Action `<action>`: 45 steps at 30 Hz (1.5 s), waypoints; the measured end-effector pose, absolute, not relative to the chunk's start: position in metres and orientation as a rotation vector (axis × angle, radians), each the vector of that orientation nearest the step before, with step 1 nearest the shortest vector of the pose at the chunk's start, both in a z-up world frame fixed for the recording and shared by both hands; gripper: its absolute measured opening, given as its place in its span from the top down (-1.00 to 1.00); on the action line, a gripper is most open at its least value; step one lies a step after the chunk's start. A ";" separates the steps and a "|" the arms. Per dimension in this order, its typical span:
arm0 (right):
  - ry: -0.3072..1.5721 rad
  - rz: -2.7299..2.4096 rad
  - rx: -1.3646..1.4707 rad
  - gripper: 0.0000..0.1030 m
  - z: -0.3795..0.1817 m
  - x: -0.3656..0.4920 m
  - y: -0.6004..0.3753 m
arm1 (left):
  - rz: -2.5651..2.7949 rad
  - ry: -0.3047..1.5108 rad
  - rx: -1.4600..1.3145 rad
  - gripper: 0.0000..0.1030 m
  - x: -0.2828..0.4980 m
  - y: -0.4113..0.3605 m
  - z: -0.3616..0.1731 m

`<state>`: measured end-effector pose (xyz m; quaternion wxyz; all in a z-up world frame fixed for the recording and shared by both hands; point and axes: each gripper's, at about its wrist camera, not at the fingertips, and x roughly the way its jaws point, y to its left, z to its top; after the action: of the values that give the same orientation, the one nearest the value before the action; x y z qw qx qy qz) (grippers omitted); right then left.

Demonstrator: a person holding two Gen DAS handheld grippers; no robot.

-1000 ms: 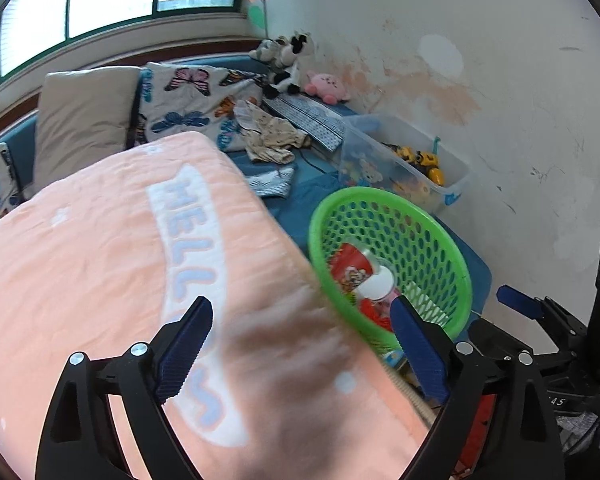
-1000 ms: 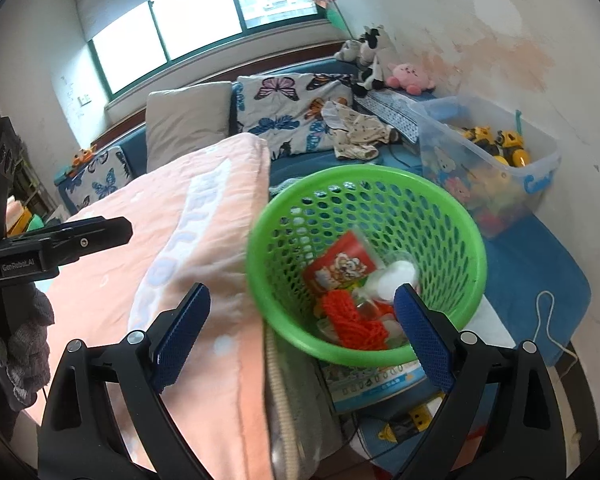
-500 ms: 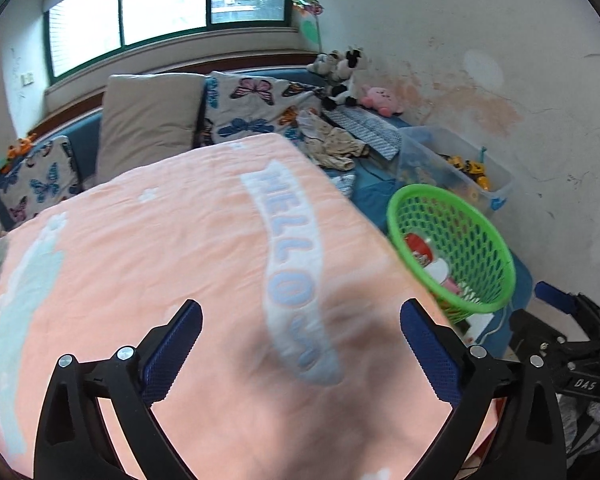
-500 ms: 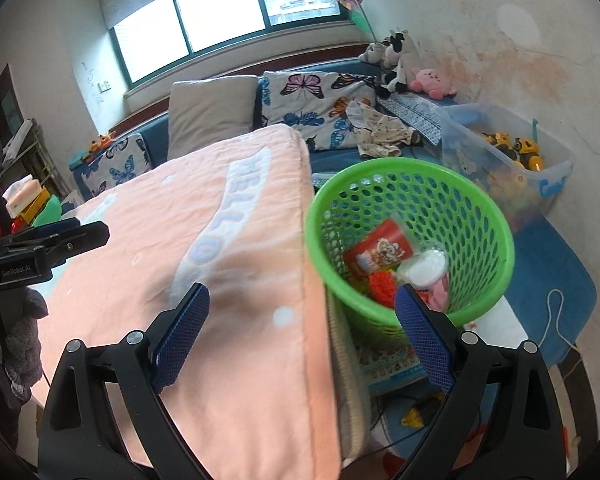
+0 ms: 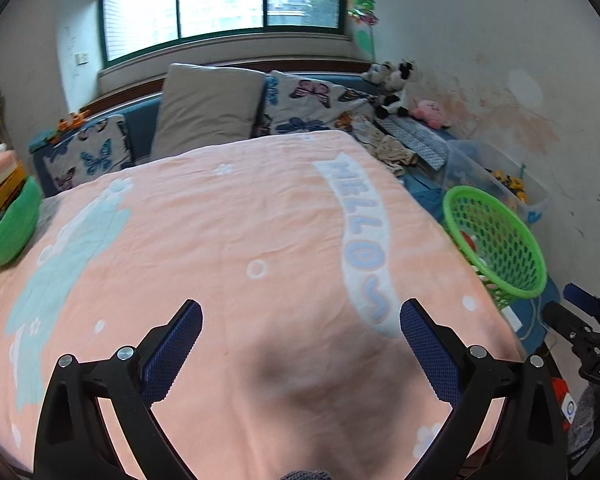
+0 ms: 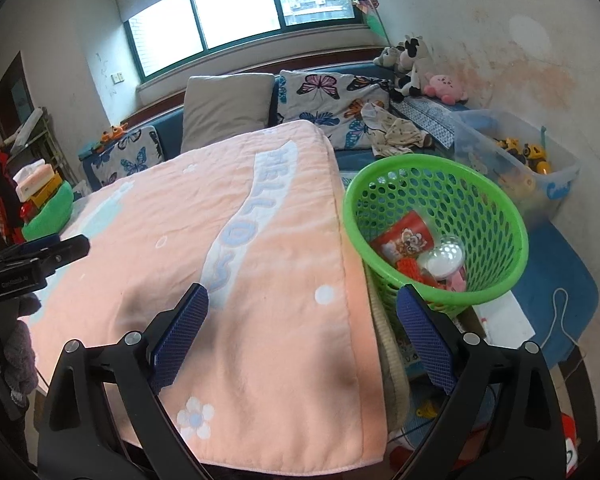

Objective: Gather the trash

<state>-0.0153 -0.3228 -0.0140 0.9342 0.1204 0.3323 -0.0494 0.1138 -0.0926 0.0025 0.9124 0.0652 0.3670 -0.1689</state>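
A green mesh basket (image 6: 496, 200) stands beside the right edge of a pink "HELLO" blanket (image 6: 228, 264). It holds a red snack packet (image 6: 404, 236), a clear plastic cup (image 6: 444, 258) and orange netting (image 6: 410, 268). The basket also shows in the left wrist view (image 5: 496, 236) at the right. My left gripper (image 5: 300, 344) is open and empty above the blanket (image 5: 220, 240). My right gripper (image 6: 302, 332) is open and empty over the blanket's right edge, short of the basket. Each gripper shows at the other view's edge.
A green bowl-like container with boxes (image 5: 8, 224) sits at the blanket's left edge. Pillows (image 5: 208, 108) and plush toys (image 5: 396, 88) line the bench under the window. A clear toy bin (image 6: 516, 160) stands by the wall behind the basket.
Both grippers have pulled back and away from the basket toward the blanket. The left view has swung left, so the basket now sits small at its right edge.
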 end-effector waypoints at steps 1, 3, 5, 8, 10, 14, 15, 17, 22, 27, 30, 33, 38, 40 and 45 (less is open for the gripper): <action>0.679 -0.099 0.245 -0.84 -0.015 -0.016 -0.321 | -0.335 0.748 0.130 -0.86 0.111 -0.088 0.002; 0.680 -0.097 0.238 -0.84 -0.017 -0.018 -0.316 | -0.320 0.747 0.116 -0.86 0.107 -0.079 0.000; 0.681 -0.094 0.233 -0.85 -0.019 -0.019 -0.312 | -0.308 0.743 0.108 -0.86 0.104 -0.073 -0.002; 0.685 -0.091 0.227 -0.86 -0.021 -0.021 -0.308 | -0.281 0.738 0.103 -0.86 0.098 -0.066 -0.007; 0.686 -0.088 0.224 -0.86 -0.023 -0.022 -0.306 | -0.271 0.744 0.087 -0.86 0.096 -0.063 -0.010; 0.693 -0.080 0.224 -0.86 -0.027 -0.023 -0.301 | -0.249 0.753 0.066 -0.86 0.090 -0.056 -0.017; 0.694 -0.078 0.221 -0.86 -0.027 -0.023 -0.301 | -0.241 0.755 0.064 -0.86 0.088 -0.055 -0.019; 0.696 -0.074 0.210 -0.86 -0.028 -0.023 -0.297 | -0.234 0.748 0.068 -0.86 0.084 -0.052 -0.021; 0.692 -0.072 0.191 -0.87 -0.028 -0.022 -0.290 | -0.218 0.729 0.091 -0.86 0.074 -0.052 -0.023; 0.690 -0.072 0.168 -0.88 -0.028 -0.022 -0.283 | -0.201 0.725 0.094 -0.86 0.070 -0.049 -0.024; 0.690 -0.071 0.158 -0.88 -0.029 -0.022 -0.281 | -0.191 0.717 0.098 -0.86 0.067 -0.047 -0.023; 0.689 -0.069 0.147 -0.88 -0.030 -0.022 -0.279 | -0.185 0.720 0.092 -0.86 0.066 -0.044 -0.024; 0.682 -0.067 0.129 -0.89 -0.030 -0.022 -0.276 | -0.165 0.721 0.099 -0.86 0.064 -0.044 -0.026; 0.680 -0.063 0.129 -0.89 -0.031 -0.023 -0.276 | -0.154 0.722 0.100 -0.86 0.063 -0.044 -0.026; 0.673 -0.047 0.128 -0.89 -0.030 -0.022 -0.274 | -0.131 0.723 0.090 -0.86 0.061 -0.040 -0.027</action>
<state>-0.0217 -0.2739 -0.0303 0.9416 0.0629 0.3301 -0.0232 0.0608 -0.0400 -0.0265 0.9323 0.0440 0.3532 -0.0640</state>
